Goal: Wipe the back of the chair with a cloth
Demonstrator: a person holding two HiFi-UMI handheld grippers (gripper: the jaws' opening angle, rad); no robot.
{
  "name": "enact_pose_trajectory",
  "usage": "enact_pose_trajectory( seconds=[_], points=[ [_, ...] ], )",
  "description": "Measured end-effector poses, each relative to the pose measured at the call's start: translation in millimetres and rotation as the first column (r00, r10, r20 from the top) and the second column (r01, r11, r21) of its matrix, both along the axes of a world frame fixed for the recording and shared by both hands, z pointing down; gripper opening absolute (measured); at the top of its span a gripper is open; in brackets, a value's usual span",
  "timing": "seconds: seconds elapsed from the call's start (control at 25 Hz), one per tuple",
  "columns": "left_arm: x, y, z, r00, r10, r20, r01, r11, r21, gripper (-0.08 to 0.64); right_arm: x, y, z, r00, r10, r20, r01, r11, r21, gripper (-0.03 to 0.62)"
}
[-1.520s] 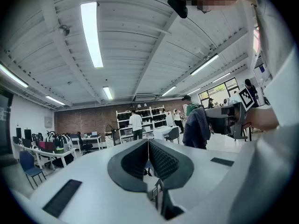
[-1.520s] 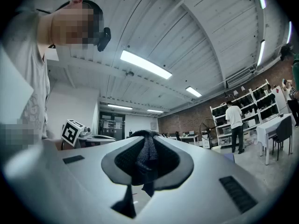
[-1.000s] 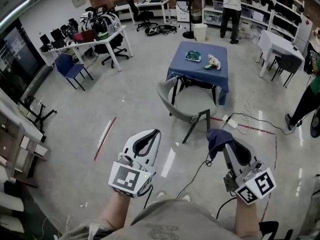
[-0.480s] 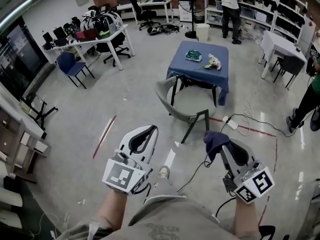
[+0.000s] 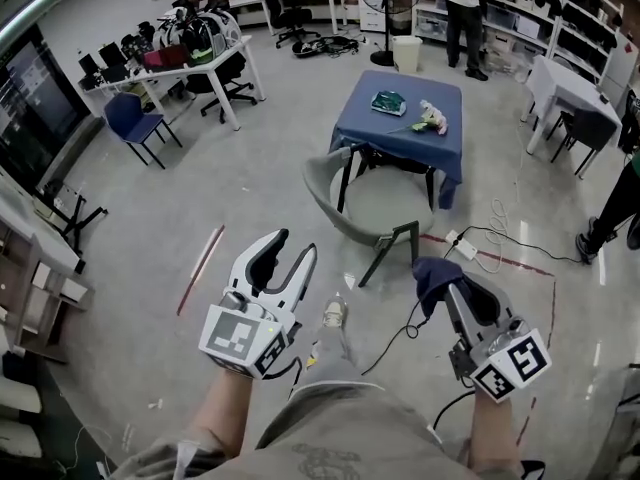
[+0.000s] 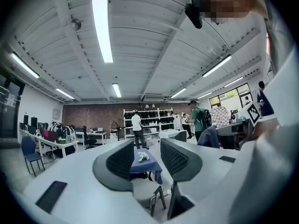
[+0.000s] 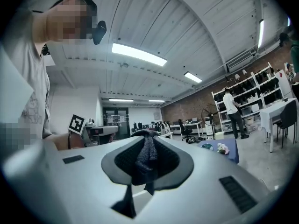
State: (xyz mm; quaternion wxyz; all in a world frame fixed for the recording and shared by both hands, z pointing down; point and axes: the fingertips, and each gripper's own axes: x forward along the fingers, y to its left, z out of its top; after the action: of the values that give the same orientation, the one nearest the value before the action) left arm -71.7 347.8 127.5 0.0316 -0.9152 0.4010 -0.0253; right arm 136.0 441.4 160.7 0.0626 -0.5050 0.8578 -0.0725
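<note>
A grey chair (image 5: 372, 206) stands at a blue-clothed table (image 5: 400, 133), its curved back (image 5: 318, 180) turned toward me. My left gripper (image 5: 293, 245) is short of the chair, to its lower left. Its jaws are opening and nothing is between them. In the left gripper view, the chair (image 6: 145, 191) shows through the gap of the left gripper (image 6: 147, 157). My right gripper (image 5: 441, 288) is shut on a dark blue cloth (image 5: 431, 274), below and right of the chair. The cloth (image 7: 147, 154) is bunched between the jaws of the right gripper (image 7: 147, 164).
A black cable (image 5: 500, 238) and a power strip (image 5: 460, 244) lie on the floor right of the chair. A red tape line (image 5: 200, 268) runs to the left. Desks (image 5: 200, 68), a blue chair (image 5: 135, 123), a fan (image 5: 385, 8), and a person at shelves (image 5: 462, 8) are farther off.
The left gripper's jaws have gone from shut to apart. Both grippers and my viewpoint have moved closer to the chair; the right gripper still holds the cloth.
</note>
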Motion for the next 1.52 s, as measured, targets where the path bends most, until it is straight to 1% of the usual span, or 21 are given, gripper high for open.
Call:
enact_pose_trajectory(
  seconds=[0.12, 0.24, 0.36, 0.48, 0.68, 0.8, 0.96, 1.12, 1.32, 1.52],
  points=[
    [-2, -26, 6, 1.000, -0.007, -0.003, 0.007, 1.000, -0.009, 0.183, 4, -26, 6, 1.000, 0.007, -0.005, -0.007, 1.000, -0.017, 0.071],
    [-3, -57, 12, 1.000, -0.008, 0.001, 0.008, 0.999, -0.044, 0.183, 9, -60, 11, 1.000, 0.014, -0.014, -0.015, 0.999, -0.035, 0.071],
    [-3, -90, 16, 1.000, -0.005, 0.031, 0.007, 0.997, -0.070, 0.183, 10, -100, 19, 1.000, 0.028, -0.005, -0.029, 0.997, -0.070, 0.071],
    [-5, -131, 23, 0.998, -0.006, 0.064, 0.012, 0.995, -0.101, 0.183, 8, -141, 26, 0.999, 0.035, 0.008, -0.034, 0.994, -0.108, 0.071],
    [-11, -204, 30, 0.996, -0.002, 0.086, 0.014, 0.989, -0.144, 0.182, 3, -214, 32, 0.999, 0.046, 0.007, -0.045, 0.987, -0.152, 0.071],
    [-12, -248, 43, 0.995, 0.020, 0.094, -0.001, 0.982, -0.191, 0.183, -4, -259, 39, 0.999, 0.052, 0.009, -0.050, 0.982, -0.180, 0.071],
    [-17, -306, 74, 0.994, 0.038, 0.098, -0.011, 0.964, -0.267, 0.183, -24, -324, 55, 0.999, 0.027, -0.020, -0.031, 0.980, -0.195, 0.071],
    [-19, -356, 110, 0.993, 0.057, 0.100, -0.019, 0.937, -0.348, 0.183, -35, -386, 82, 0.999, 0.030, -0.042, -0.039, 0.971, -0.235, 0.071],
    [-21, -401, 156, 0.989, 0.087, 0.116, -0.030, 0.905, -0.424, 0.184, -42, -450, 125, 0.996, 0.069, -0.060, -0.083, 0.959, -0.270, 0.071],
    [-18, -429, 197, 0.988, 0.084, 0.132, -0.009, 0.871, -0.491, 0.192, -44, -496, 164, 0.995, 0.075, -0.066, -0.092, 0.946, -0.310, 0.071]
  ],
)
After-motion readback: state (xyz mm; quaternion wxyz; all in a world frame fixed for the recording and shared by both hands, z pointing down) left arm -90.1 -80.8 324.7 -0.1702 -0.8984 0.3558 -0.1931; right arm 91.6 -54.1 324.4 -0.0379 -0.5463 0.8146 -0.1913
